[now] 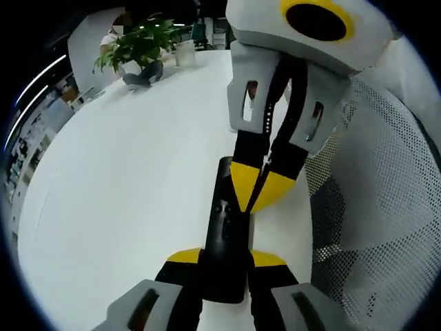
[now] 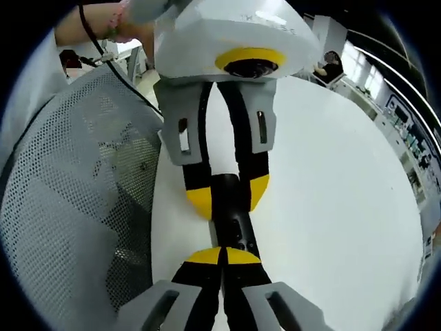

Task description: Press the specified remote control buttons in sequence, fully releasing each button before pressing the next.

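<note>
Here in the left gripper view, the left tool (image 1: pixel 226 258) rises from the bottom of the frame with its yellow-tipped jaws clamped on either side of the slim black remote control (image 1: pixel 227 238), which lies lengthwise on the smooth white counter (image 1: pixel 138 193), low and just right of centre. From the top right comes the right tool (image 1: pixel 260 187), its two yellow tips pinched together and pointing down onto the remote's upper face; whether they actually touch a button cannot be told. A white mesh chair back (image 1: pixel 375 207) fills the right side of the frame, and a green leafy potted plant (image 1: pixel 138 48) sits at the far edge of the counter in the upper left. Over in the right gripper view, the right tool (image 2: pixel 222 256) comes up from the bottom centre, jaws closed tip to tip, resting at the near end of the black remote (image 2: pixel 234 221). The left tool (image 2: pixel 226 196) hangs in from the top, its yellow pads gripping the remote's far end from both sides. The mesh chair back (image 2: pixel 83 193) spreads across the left of the frame, with a person's hand (image 2: pixel 127 27) in the upper left.
</note>
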